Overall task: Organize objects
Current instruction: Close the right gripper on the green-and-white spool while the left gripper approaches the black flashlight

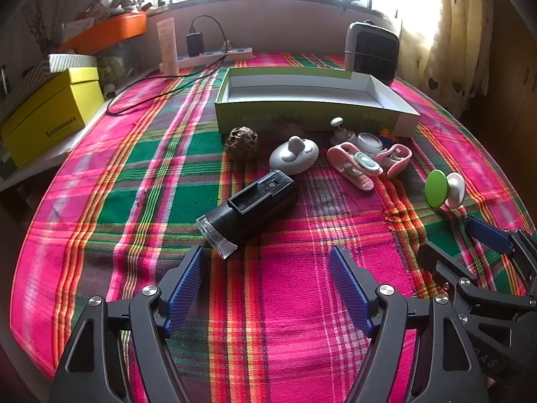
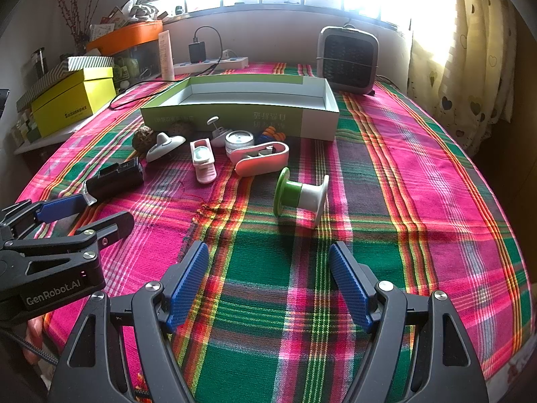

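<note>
Both sets of jaws spread wide and empty: left gripper (image 1: 268,285) just short of the black plastic flashlight with a clear lens (image 1: 250,210), right gripper (image 2: 268,285) just short of the green-and-white plastic spool (image 2: 300,196).

Likely first step: loose items into the shallow green-and-white cardboard box (image 1: 312,100), empty at the far side of the plaid woven tabletop (image 1: 302,336).

- Flashlight: best taken across the blocky body, not the slick lens.
- Spool: round, prone to rolling; better pinched at the narrow waist.
- Pink plastic clips (image 1: 355,164) and white domed knob (image 1: 293,154): smooth, small, clustered close together.
</note>
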`<control>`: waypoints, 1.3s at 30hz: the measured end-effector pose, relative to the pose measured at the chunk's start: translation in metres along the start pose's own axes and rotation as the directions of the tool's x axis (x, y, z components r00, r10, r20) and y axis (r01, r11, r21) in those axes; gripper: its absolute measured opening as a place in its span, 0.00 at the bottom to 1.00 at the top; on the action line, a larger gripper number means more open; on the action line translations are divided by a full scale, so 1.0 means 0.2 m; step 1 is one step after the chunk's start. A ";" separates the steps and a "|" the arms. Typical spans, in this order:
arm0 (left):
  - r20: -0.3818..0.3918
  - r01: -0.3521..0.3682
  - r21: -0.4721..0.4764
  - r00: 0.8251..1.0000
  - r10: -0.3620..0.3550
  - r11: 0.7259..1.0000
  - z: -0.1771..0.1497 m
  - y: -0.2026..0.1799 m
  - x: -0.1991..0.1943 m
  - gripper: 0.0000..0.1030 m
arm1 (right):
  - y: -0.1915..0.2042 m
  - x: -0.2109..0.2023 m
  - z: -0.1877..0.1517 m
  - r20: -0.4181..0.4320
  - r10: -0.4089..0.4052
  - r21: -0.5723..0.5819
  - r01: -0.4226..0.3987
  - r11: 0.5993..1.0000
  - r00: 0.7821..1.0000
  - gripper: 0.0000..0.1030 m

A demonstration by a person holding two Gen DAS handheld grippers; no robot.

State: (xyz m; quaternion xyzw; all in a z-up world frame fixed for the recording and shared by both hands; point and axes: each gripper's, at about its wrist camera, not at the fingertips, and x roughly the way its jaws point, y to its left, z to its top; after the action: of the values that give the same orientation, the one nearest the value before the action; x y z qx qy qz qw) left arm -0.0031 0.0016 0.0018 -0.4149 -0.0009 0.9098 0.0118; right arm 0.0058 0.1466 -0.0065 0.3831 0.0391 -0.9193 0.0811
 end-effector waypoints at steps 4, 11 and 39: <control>0.001 0.019 0.017 1.000 -0.019 1.000 0.00 0.01 0.00 0.73 | -0.01 0.00 0.00 -0.003 0.017 -0.010 -0.017 1.000 1.000 0.72; -0.015 0.094 0.008 0.995 -0.094 0.996 0.03 0.07 -0.01 0.73 | -0.09 -0.02 0.02 0.011 0.073 0.066 -0.074 0.995 0.997 0.72; -0.030 0.153 0.025 0.988 -0.152 0.988 0.16 0.14 0.10 0.72 | -0.16 0.13 0.18 -0.032 -0.007 0.120 0.011 0.993 0.999 0.62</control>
State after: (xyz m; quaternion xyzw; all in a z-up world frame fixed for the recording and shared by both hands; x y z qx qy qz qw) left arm -0.0405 -0.0252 0.0082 -0.4259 -0.0199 0.9003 0.0870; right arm -0.0430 0.1698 -0.0004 0.4015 -0.0132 -0.9142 0.0531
